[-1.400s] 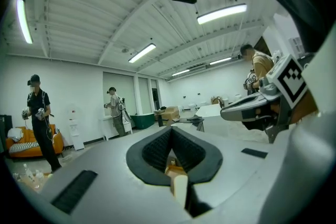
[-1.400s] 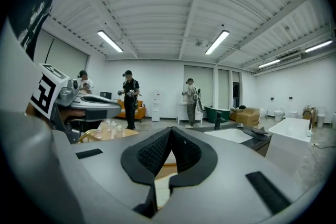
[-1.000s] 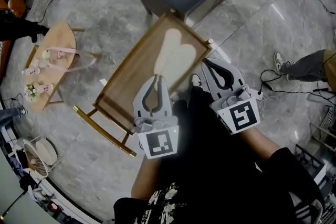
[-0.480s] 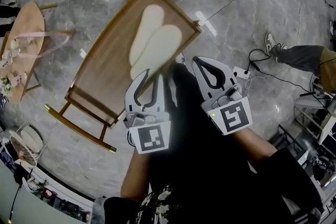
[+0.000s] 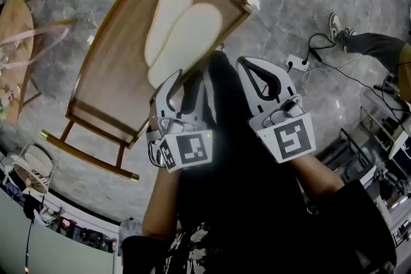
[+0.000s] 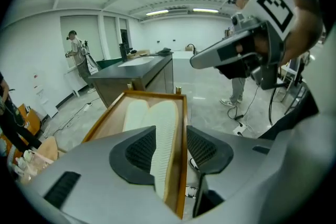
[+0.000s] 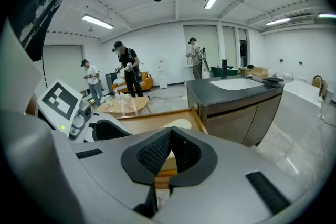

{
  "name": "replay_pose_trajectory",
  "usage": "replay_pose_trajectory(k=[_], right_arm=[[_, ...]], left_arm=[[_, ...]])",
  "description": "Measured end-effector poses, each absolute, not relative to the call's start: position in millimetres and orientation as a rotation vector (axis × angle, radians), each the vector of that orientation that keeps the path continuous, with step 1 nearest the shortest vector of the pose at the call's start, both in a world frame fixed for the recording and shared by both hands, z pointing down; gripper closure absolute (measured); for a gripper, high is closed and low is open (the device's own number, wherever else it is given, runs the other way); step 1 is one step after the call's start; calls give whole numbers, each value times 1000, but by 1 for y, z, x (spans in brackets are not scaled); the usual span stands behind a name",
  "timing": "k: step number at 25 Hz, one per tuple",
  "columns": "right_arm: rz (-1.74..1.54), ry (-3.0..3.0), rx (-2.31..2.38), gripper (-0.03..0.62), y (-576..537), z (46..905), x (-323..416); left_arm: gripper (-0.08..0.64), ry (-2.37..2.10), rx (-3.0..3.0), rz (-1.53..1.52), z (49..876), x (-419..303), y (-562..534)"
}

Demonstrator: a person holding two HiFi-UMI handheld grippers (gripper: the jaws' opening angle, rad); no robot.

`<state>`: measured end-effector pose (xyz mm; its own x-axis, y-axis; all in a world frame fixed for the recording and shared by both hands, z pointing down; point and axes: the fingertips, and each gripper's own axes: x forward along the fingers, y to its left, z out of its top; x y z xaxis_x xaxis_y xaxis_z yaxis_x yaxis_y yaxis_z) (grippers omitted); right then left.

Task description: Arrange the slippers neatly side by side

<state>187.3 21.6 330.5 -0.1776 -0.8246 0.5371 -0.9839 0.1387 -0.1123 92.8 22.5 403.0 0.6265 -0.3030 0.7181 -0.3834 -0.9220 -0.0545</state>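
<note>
While the right gripper (image 5: 249,65) is clenched empty, the left gripper (image 5: 191,77) has jaws that have just been opening, released, one slipper (image 5: 186,35) on the wooden tray (image 5: 96,93) lined up between them

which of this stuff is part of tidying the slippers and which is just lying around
For the job: cream slippers, overlapping on the wooden tray; left gripper, jaws just been opening, nothing between them; right gripper, shut and empty.
Lying about: round side table, power strip, cables, dark cabinet.
</note>
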Motion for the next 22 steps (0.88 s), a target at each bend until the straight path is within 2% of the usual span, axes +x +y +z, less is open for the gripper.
replay_pose_trajectory(k=[15,22], right_arm=[[764,-1992,1811,594,33,363,195],[769,-2000,1796,594,32,366,193]], left_arm=[[364,-433,2754,1585,472,86,17],[479,-608,2801,1551,455,84,5]])
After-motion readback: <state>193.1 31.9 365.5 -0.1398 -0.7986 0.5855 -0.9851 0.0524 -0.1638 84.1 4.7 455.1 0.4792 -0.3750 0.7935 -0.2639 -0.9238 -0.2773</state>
